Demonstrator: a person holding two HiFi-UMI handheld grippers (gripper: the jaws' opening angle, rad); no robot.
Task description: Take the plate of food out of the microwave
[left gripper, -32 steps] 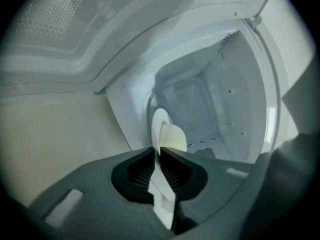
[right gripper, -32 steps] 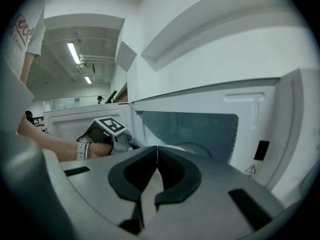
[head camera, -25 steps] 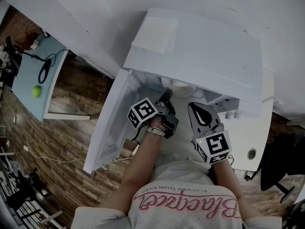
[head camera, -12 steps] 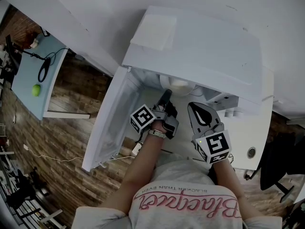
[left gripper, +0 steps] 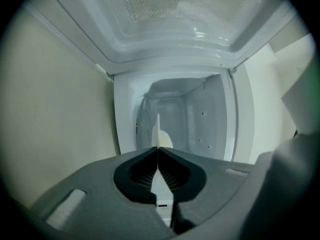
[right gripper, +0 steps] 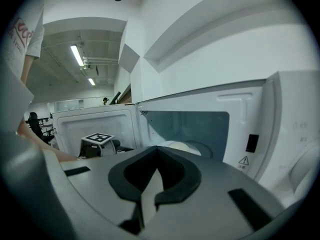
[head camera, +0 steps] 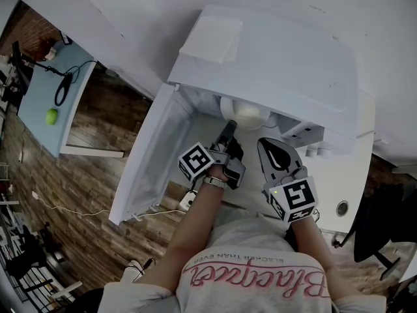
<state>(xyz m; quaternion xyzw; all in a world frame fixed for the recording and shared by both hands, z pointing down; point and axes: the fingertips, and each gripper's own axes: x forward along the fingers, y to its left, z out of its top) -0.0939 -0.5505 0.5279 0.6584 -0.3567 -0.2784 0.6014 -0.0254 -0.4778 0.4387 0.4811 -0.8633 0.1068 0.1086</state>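
Looks like an open-plan office: strip ceiling lights (right gripper: 77, 55) beyond the microwave (head camera: 273, 64), office chair (head camera: 378, 220) beside it, plank floor (head camera: 85, 175).

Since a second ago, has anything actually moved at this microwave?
Very little. The left gripper, shut on the rim of the plate, has turned slightly, and a bit more of the plate shows under the top of the microwave, though the head camera shifted too. Nothing was grabbed or released. The right gripper stays shut and empty before the opening, and the door stays open.

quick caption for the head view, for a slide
Left gripper shut on the round white plate of food inside the open white microwave
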